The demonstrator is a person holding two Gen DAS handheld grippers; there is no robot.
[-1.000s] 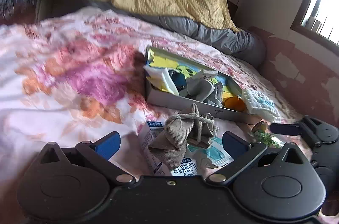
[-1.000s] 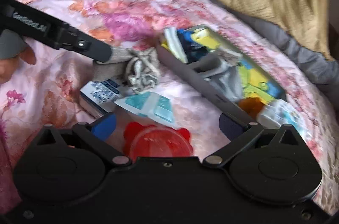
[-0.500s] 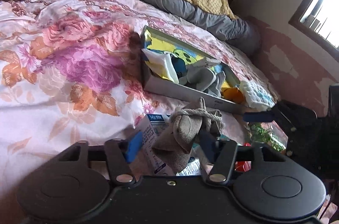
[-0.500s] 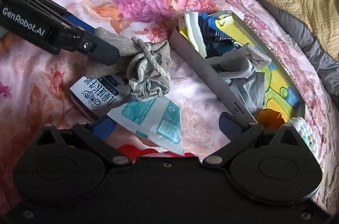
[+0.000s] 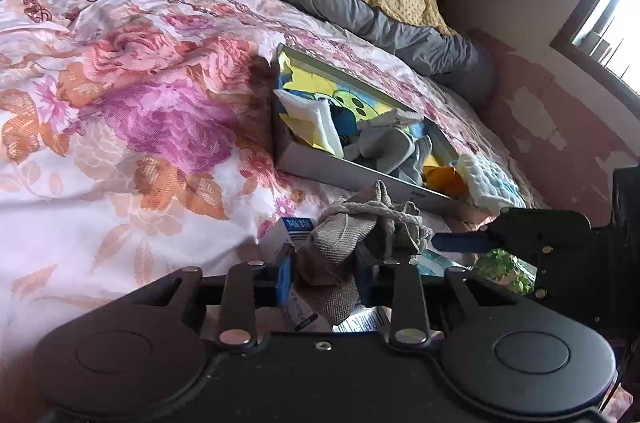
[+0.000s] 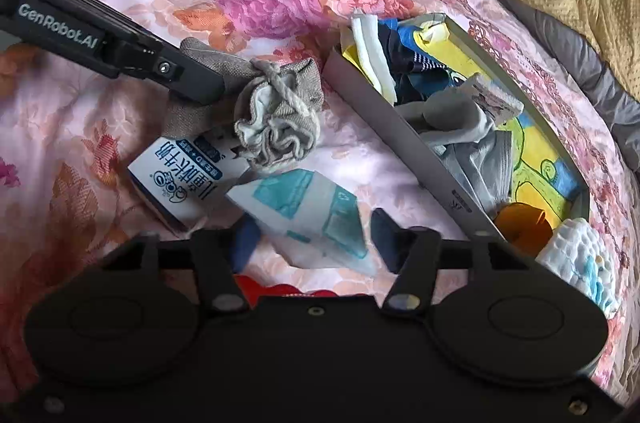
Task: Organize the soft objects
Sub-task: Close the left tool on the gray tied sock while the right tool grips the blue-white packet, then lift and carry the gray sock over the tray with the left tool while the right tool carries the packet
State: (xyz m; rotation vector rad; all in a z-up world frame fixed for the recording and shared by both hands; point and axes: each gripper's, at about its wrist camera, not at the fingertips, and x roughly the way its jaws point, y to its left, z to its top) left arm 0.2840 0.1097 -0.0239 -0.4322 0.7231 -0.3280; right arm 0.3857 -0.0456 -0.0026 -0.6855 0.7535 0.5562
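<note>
- Grey-brown drawstring pouch (image 5: 352,235) is clamped in the left gripper (image 5: 324,273), above a milk carton (image 6: 180,175) on the bed (image 5: 120,143).
- Right gripper (image 6: 316,239) sits narrowed around a teal-white packet (image 6: 316,211), contact unclear.

A small grey-brown woven drawstring pouch (image 5: 344,243) (image 6: 276,119), tied with pale cord, is lying crumpled over a white carton. Right of it, a shallow grey rectangular box (image 5: 360,179) (image 6: 400,139) is sitting on the bedspread, holding grey, white and blue soft cloths.
</note>
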